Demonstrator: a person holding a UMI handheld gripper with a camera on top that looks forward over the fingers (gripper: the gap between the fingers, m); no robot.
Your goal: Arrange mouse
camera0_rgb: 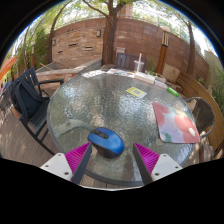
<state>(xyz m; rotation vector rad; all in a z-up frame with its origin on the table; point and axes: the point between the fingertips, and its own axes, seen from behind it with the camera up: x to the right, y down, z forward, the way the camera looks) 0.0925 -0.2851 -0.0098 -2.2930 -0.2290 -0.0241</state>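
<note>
A blue and black computer mouse (106, 141) lies on the round glass table (100, 105), near its front edge. It stands between my two fingers, close to the left one, with a clear gap to the right one. My gripper (112, 157) is open, and its magenta pads (77, 156) flank the mouse at either side. A red and grey mouse pad (175, 122) lies on the table beyond my right finger.
A yellow note (136, 92) lies on the far part of the table. Dark chairs (28, 100) stand at the left. A wooden bench (196, 98) and a brick wall (120, 45) are behind the table. Paved ground surrounds it.
</note>
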